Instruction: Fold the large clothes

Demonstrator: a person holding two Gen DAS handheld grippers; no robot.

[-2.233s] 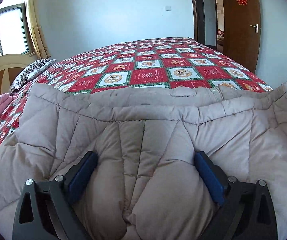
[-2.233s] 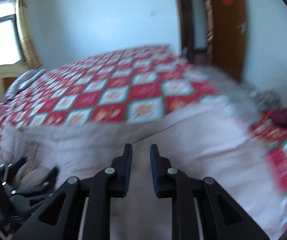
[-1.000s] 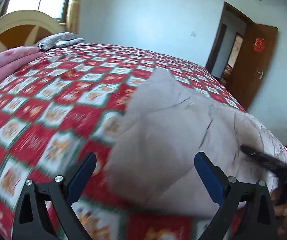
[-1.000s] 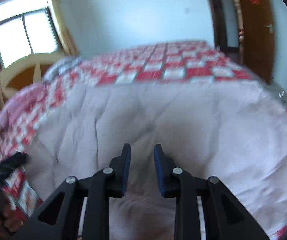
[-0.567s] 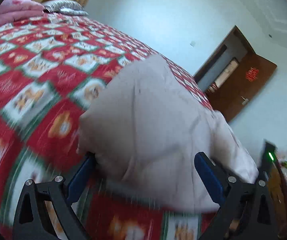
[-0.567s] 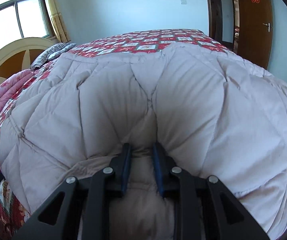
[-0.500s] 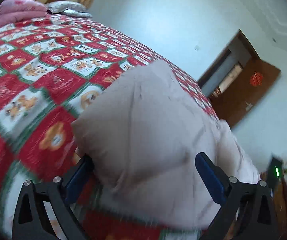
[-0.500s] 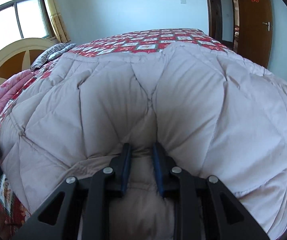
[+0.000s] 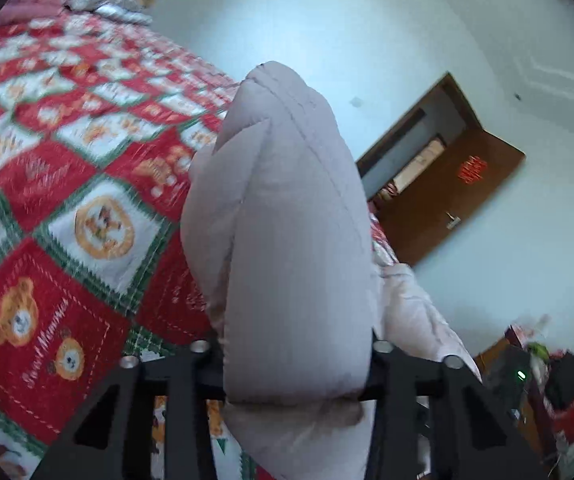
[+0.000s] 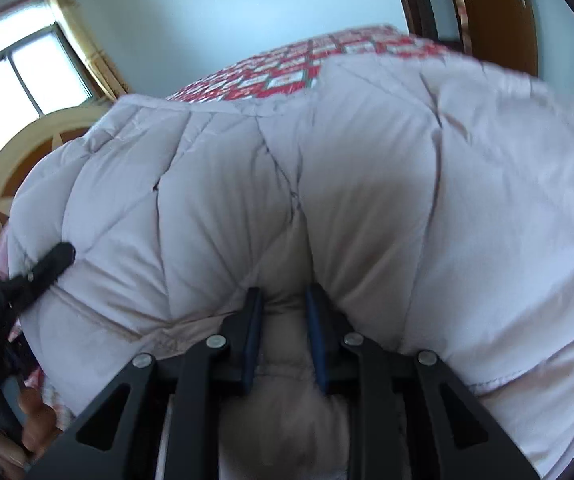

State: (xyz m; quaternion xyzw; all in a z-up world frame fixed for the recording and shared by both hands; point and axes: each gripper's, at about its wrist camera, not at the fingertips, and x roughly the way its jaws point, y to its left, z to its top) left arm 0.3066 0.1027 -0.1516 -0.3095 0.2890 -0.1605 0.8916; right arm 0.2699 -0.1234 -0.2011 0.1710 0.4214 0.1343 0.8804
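Note:
A large beige quilted down coat [image 10: 367, 168] lies on a bed with a red, white and green bear-print cover [image 9: 87, 208]. My left gripper [image 9: 293, 360] is shut on a thick fold of the coat's left end [image 9: 287, 240], which stands up edge-on between the jaws and hides the pads. My right gripper [image 10: 283, 320] is shut on a pinch of the coat's near edge. The left gripper also shows in the right wrist view [image 10: 53, 262], clamped on the coat's left end.
A window [image 10: 27, 84] and a curved cream headboard [image 10: 35, 148] are at the left. A brown door [image 9: 447, 204] is open at the right. Pillows [image 9: 103, 4] lie at the bed's head. Clutter [image 9: 547, 380] stands at the far right.
My left gripper has closed on the coat's left end and lifted it. My right gripper stays clamped on the near edge, and both views have tilted as the coat rises.

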